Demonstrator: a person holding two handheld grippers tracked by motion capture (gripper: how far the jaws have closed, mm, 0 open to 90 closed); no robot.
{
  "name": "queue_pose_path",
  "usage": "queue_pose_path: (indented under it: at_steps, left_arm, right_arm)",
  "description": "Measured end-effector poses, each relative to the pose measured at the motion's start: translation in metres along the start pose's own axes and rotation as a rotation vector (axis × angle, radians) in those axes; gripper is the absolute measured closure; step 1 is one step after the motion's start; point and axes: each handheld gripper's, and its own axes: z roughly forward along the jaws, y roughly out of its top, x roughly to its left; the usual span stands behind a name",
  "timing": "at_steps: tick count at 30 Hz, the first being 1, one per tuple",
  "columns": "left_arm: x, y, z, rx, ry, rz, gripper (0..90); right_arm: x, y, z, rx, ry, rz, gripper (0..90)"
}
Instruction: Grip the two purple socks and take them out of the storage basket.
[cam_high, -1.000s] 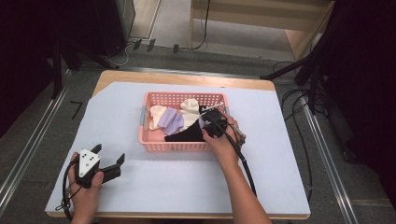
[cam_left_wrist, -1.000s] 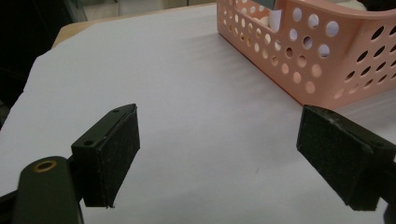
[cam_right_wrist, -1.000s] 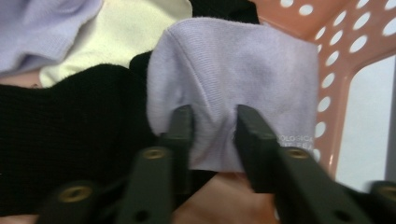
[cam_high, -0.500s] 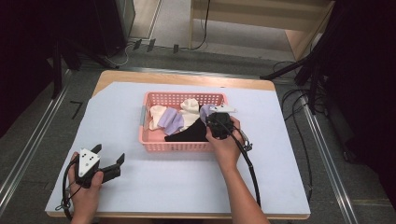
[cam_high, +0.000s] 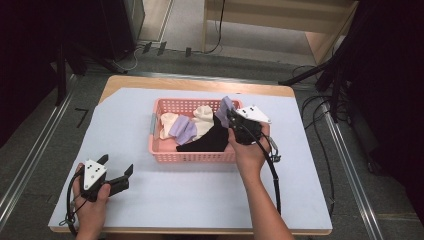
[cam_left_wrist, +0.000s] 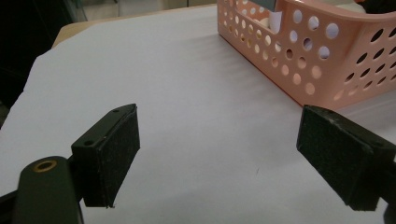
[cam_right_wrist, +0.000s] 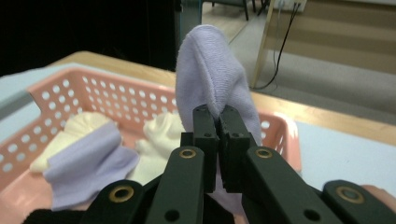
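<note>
right gripper: jaws clamped on lilac sock, seemingly clear of basket | left gripper: wide apart, empty

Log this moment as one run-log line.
right gripper: shut on lavender sock | left gripper: open, over table | pink basket: socks inside

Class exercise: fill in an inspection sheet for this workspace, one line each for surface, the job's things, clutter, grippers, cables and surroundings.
Surface: pale sheet over a wooden table, flat.
Job's things: pink basket holding a lilac sock, cream socks and a black sock; a second lilac sock pinched and raised above the basket.
Clutter: nothing seen on the sheet.
Grippers: right gripper shut on the raised sock; left gripper open, resting on the sheet beside the basket.
Cables: black cable trailing from the right gripper; more cables on the floor.
Surroundings: wooden furniture behind, dark sides.
</note>
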Motion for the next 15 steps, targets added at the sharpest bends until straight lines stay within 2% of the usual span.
queue_pose_path:
  at_steps: [3, 5, 10, 14, 15]
  left_arm:
    - [0.0, 0.0, 0.0, 0.001, 0.0, 0.001, 14.2]
    - [0.0, 0.0, 0.0, 0.003, -0.001, 0.006, 14.2]
    - [0.0, 0.0, 0.0, 0.005, -0.001, 0.006, 14.2]
    - [0.0, 0.0, 0.0, 0.002, -0.002, 0.006, 14.2]
    - [0.0, 0.0, 0.0, 0.002, -0.002, 0.006, 14.2]
  right_arm:
    - [-0.002, 0.007, -0.008, -0.032, 0.02, 0.016, 87.4]
    - [-0.003, 0.015, -0.017, -0.063, 0.024, 0.013, 87.4]
    - [-0.007, 0.024, -0.028, -0.109, 0.026, 0.008, 87.4]
    - [-0.017, 0.028, -0.038, -0.133, 0.024, 0.028, 87.4]
    - [-0.022, 0.029, -0.043, -0.142, 0.011, 0.037, 87.3]
